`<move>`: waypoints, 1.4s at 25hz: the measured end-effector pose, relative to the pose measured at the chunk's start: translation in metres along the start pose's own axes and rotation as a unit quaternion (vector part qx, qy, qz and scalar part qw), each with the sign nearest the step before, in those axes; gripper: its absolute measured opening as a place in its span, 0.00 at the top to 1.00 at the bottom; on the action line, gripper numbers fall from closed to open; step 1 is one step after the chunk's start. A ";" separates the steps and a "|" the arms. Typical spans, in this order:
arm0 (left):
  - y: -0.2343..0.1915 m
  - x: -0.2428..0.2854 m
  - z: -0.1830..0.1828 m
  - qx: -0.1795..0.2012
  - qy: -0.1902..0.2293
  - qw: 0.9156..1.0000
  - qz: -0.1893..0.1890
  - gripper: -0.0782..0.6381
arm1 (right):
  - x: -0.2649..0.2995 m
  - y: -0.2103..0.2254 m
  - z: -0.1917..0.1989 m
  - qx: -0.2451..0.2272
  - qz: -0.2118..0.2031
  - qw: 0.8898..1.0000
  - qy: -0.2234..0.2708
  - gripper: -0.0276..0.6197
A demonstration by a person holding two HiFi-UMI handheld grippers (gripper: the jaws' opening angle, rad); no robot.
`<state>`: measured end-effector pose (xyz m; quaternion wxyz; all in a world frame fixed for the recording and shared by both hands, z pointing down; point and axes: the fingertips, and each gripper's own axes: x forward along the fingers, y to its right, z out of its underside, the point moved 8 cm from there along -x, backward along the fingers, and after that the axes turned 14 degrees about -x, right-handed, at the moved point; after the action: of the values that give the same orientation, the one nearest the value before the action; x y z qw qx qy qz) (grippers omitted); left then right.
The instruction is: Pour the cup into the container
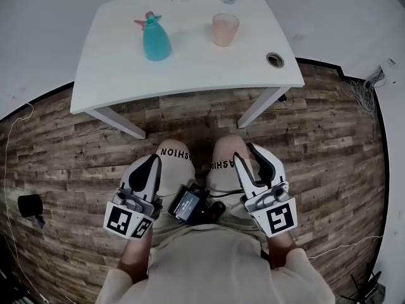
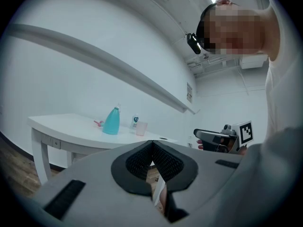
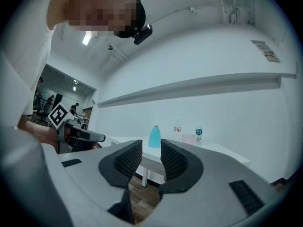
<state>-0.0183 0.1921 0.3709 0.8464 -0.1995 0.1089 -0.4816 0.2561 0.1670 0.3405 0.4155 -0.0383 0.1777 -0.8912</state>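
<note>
Right now both my tools are clenched on nothing: my left gripper (image 1: 154, 159) and right gripper (image 1: 252, 148) hang over my knees, well short of the white table (image 1: 190, 75). The pinkish translucent cup (image 1: 225, 29) stands upright there, right of the teal spray bottle (image 1: 155, 40). It looks like thin, light plastic, easily crushed and slippery; I'd pinch it gently mid-wall, keeping it level.

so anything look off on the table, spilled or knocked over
Nothing stands out. The pink cup and the teal spray bottle stand upright and apart on the white table, and no spill shows around them. The left gripper and right gripper are over the person's lap, short of the table.
</note>
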 end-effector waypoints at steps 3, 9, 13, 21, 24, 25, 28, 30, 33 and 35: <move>-0.002 0.010 -0.001 0.001 -0.002 1.000 0.002 0.88 | 0.008 0.007 0.004 0.002 0.000 1.000 0.000 0.78; -0.012 0.023 -0.006 0.001 -0.005 1.000 0.002 0.88 | 0.024 0.017 0.006 0.005 0.004 1.000 0.000 0.77; -0.020 0.037 -0.013 0.006 -0.005 1.000 0.005 0.88 | 0.038 0.029 0.007 0.001 0.008 1.000 0.002 0.77; -0.037 0.063 -0.021 0.009 -0.008 1.000 0.011 0.88 | 0.068 0.045 0.021 -0.002 -0.004 1.000 -0.011 0.77; -0.040 0.068 -0.017 0.012 -0.014 1.000 0.014 0.88 | 0.074 0.044 0.024 0.003 -0.006 1.000 -0.008 0.77; -0.039 0.067 -0.016 0.012 -0.015 1.000 0.014 0.88 | 0.074 0.042 0.023 0.004 -0.007 1.000 -0.007 0.77; -0.030 0.062 -0.017 0.010 -0.016 1.000 0.012 0.88 | 0.067 0.041 0.017 0.008 -0.007 1.000 -0.004 0.77; -0.022 0.059 -0.017 0.008 -0.012 1.000 0.012 0.88 | 0.062 0.043 0.014 0.008 -0.007 1.000 -0.003 0.77; -0.020 0.060 -0.014 0.012 -0.011 1.000 0.016 0.88 | 0.063 0.046 0.017 0.005 -0.006 1.000 0.001 0.77; -0.023 0.058 -0.011 0.013 -0.017 1.000 0.016 0.88 | 0.066 0.042 0.020 0.012 -0.005 1.000 -0.002 0.77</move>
<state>-0.0107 0.1292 0.3723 0.8583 -0.1949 0.0918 -0.4658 0.2481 0.0871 0.3395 0.4114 -0.0359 0.1664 -0.8954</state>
